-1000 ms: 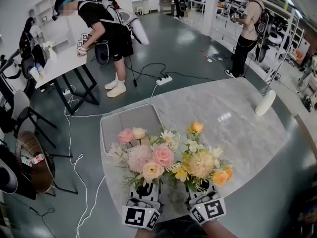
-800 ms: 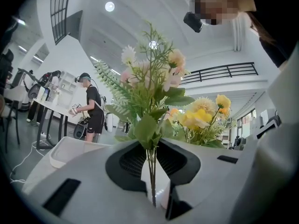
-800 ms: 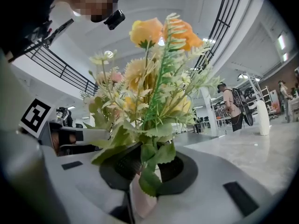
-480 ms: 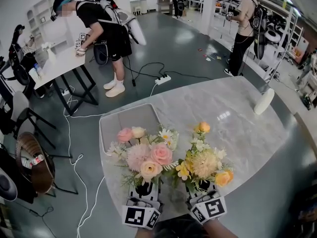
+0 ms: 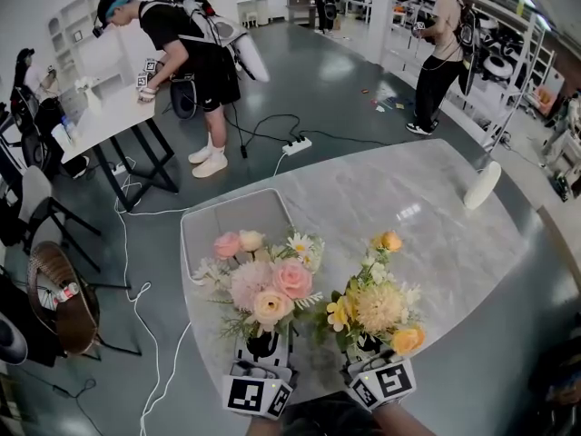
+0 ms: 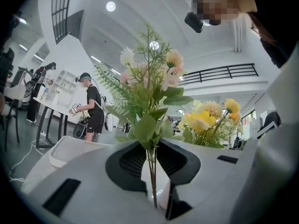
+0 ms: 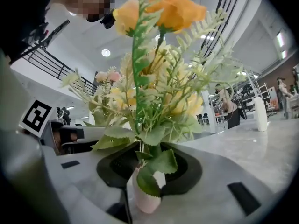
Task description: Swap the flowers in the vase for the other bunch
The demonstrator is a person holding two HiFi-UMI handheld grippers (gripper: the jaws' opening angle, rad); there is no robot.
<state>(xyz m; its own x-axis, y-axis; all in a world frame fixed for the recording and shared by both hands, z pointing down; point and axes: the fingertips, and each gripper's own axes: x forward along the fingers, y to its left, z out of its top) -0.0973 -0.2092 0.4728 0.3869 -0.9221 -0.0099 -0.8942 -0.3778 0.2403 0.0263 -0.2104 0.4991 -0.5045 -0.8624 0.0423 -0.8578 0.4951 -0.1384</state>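
While the head view looks down on the marble table (image 5: 436,216), the left gripper (image 5: 263,345) at the lower edge holds the pink bunch (image 5: 268,284) upright. The right gripper (image 5: 368,345) is just beside it, under the yellow bunch (image 5: 377,302). In the left gripper view, the jaws are narrow and pinch the thin stems (image 6: 151,171) of the pink bunch at lower centre. In the right gripper view, the jaws have just been opening and stand wide. The small pink vase (image 7: 145,202) is between them at lower centre, and the yellow bunch stands in it.
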